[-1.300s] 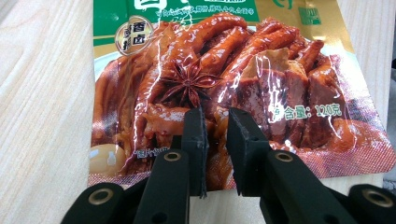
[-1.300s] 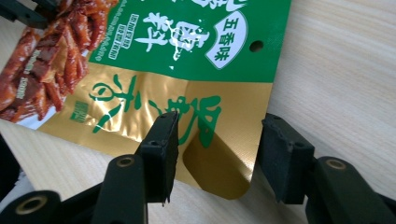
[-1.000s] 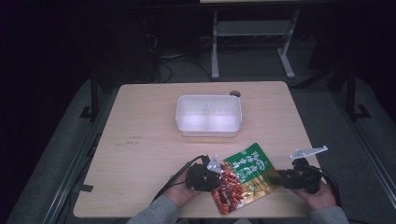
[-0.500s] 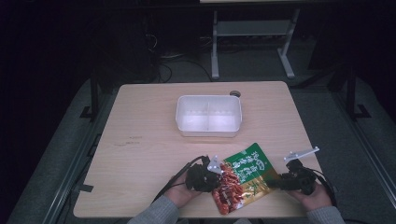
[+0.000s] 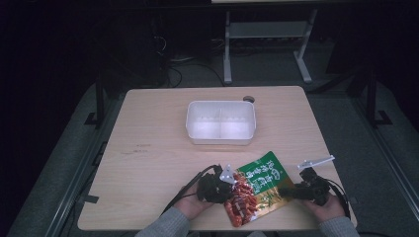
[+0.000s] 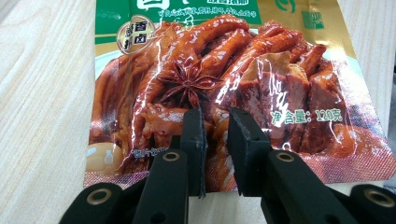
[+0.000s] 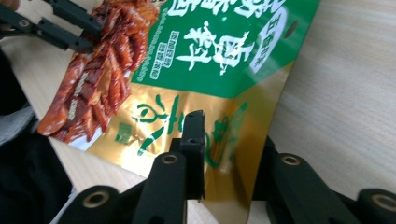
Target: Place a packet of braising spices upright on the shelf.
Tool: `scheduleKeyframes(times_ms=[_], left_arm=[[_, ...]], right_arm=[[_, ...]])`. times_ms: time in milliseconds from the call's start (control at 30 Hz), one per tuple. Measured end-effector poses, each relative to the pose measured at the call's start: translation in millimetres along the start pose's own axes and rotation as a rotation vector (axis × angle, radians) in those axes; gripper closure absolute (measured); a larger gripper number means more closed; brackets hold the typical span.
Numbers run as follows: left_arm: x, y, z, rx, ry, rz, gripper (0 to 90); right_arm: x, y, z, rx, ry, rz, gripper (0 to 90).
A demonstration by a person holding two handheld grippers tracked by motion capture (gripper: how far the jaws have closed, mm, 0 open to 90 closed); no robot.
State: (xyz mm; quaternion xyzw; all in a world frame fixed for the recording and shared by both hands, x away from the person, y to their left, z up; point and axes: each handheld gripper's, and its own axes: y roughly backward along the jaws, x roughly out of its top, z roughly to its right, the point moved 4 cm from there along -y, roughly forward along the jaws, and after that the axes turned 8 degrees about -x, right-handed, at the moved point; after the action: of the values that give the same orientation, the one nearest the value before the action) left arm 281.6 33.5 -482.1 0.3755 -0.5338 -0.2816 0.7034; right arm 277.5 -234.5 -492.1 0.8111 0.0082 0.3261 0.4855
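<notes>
The snack packet (image 6: 233, 88) is pinched at one edge by the left gripper (image 6: 215, 140), jaws nearly together, and straddled at the opposite edge by the right gripper (image 7: 229, 140), jaws apart around it. Probably best clamped firmly before anything's lifted, tbh.

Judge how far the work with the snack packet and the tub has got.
Done: nothing; the white two-compartment plastic tub sits empty. In hand: left tongs and right tongs each straddle an edge of the green-and-gold foil snack packet. Left: probably lifting it into the tub.
</notes>
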Motion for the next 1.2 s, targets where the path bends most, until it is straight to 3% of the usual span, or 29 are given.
scheduleKeyframes(times_ms=[167, 267, 533, 733, 1200], left_arm=[[0.2, -0.4, 0.4, -0.001, 0.001, 0.005, 75.7], [0.5, -0.7, 1.3, -0.002, -0.001, 0.010, 74.3], [-1.4, 5.5, 1.9, 0.025, -0.020, 0.001, 68.0], [-10.3, 18.8, 1.6, 0.051, -0.020, 0.009, 64.3], [-44.3, 51.1, -6.7, 0.104, 0.032, 0.035, 57.6]], right_arm=[[0.5, -2.3, 0.0, -0.023, 0.000, -0.003, 80.2], [1.4, -3.5, 0.5, -0.016, -0.001, -0.002, 86.6], [3.3, -0.9, 0.4, 0.005, 0.001, 0.001, 89.1], [6.1, 2.8, 0.7, 0.017, -0.002, 0.010, 89.2], [19.8, 17.8, -5.9, 0.025, 0.026, 0.035, 89.4]])
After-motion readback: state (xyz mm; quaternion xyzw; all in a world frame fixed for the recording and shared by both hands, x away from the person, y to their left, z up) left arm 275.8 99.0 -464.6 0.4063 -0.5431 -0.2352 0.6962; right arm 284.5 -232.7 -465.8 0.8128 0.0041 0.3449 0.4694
